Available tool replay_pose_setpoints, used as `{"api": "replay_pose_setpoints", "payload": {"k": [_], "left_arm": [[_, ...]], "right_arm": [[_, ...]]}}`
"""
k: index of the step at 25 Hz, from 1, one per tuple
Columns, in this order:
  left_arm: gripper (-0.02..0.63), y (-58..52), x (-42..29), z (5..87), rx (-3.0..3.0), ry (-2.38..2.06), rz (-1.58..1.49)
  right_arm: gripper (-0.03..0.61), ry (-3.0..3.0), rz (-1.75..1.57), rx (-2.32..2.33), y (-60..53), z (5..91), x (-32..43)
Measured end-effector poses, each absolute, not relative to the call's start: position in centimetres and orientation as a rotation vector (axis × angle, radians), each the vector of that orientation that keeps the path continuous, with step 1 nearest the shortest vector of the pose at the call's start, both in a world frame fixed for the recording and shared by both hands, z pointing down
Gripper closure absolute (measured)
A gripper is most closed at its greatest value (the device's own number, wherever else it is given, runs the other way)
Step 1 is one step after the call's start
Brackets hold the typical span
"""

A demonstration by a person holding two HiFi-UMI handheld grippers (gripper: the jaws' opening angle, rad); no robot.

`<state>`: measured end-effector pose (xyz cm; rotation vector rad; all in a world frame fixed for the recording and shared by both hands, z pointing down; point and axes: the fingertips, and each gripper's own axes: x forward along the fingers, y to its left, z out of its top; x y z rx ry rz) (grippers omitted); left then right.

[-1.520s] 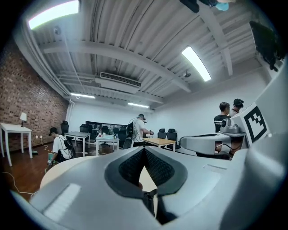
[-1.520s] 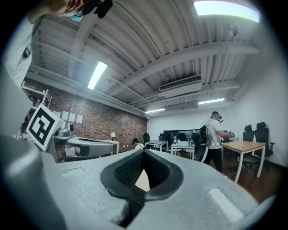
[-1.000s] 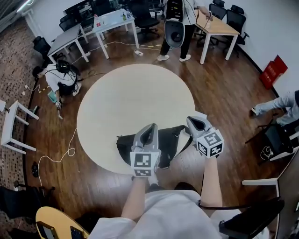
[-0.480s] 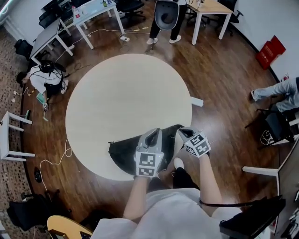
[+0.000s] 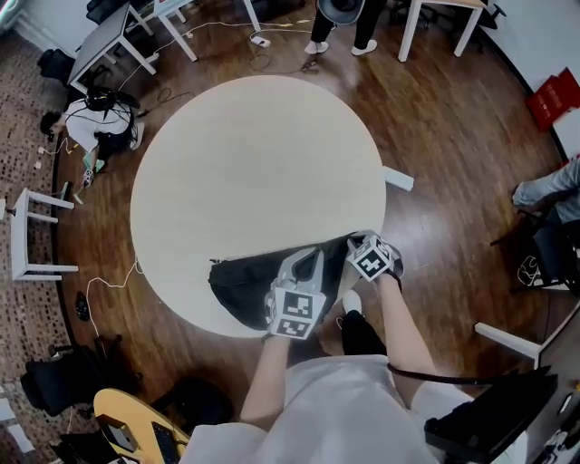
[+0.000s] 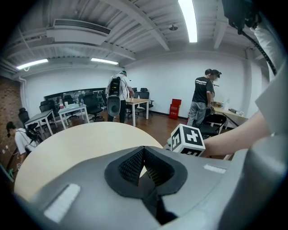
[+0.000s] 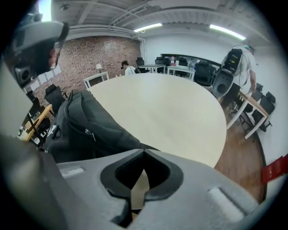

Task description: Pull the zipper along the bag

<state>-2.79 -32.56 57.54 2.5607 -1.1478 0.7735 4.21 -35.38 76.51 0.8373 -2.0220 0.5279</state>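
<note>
A black bag (image 5: 249,279) lies on the near edge of the round beige table (image 5: 254,163). My left gripper (image 5: 311,256) hovers over the bag's right half, jaws shut with nothing between them. My right gripper (image 5: 356,241) is at the bag's right end, also shut and empty. In the right gripper view the bag (image 7: 85,121) lies to the left, a zipper pull (image 7: 90,134) showing on its side, apart from my right gripper (image 7: 144,152). The left gripper view looks over my left gripper (image 6: 144,149) across the table (image 6: 81,143); the right gripper's marker cube (image 6: 186,140) shows beside it.
Desks (image 5: 118,36) and chairs stand beyond the table, with a person standing (image 5: 340,18) at the far side and another sitting on the floor (image 5: 95,127). A white stool (image 5: 27,240) is at the left, a cable (image 5: 113,285) on the floor, a red box (image 5: 555,100) at the right.
Both grippers have come in over the bag. The right one has moved left from beyond the table's edge to the bag's right end. The head view has tilted down.
</note>
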Motion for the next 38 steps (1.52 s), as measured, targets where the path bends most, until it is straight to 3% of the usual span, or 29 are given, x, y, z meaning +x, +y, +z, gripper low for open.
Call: {"api": "replay_pose_setpoints", "payload": {"k": [5, 11, 14, 17, 27, 32, 38], "left_arm": [[0.591, -31.5, -0.4, 60.9, 2.604, -0.994, 0.996], [0.415, -30.1, 2.6, 66.2, 2.681, -0.760, 1.409], [0.362, -30.1, 3.6, 69.4, 2.653, -0.664, 1.583], [0.365, -30.7, 3.8, 71.7, 2.613, -0.666, 1.722], [0.476, -31.1, 3.9, 77.0, 2.493, -0.464, 2.131], [0.580, -30.7, 3.8, 77.6, 2.457, -0.545, 2.118], [0.589, -31.2, 4.6, 73.8, 2.560, -0.787, 1.888]], "right_arm": [[0.588, -2.069, 0.600, 0.772, -36.0, 77.5, 4.3], [0.588, -2.111, 0.744, 0.642, -36.1, 77.8, 4.7], [0.589, -2.117, 0.775, 0.589, -35.9, 77.7, 4.7], [0.589, -2.129, 0.761, 0.567, -35.8, 77.6, 4.4], [0.588, -2.170, 0.704, 0.549, -35.6, 77.3, 4.0], [0.589, -2.160, 0.705, 0.567, -35.6, 77.4, 4.1], [0.588, -2.119, 0.713, 0.611, -35.9, 77.8, 4.8]]}}
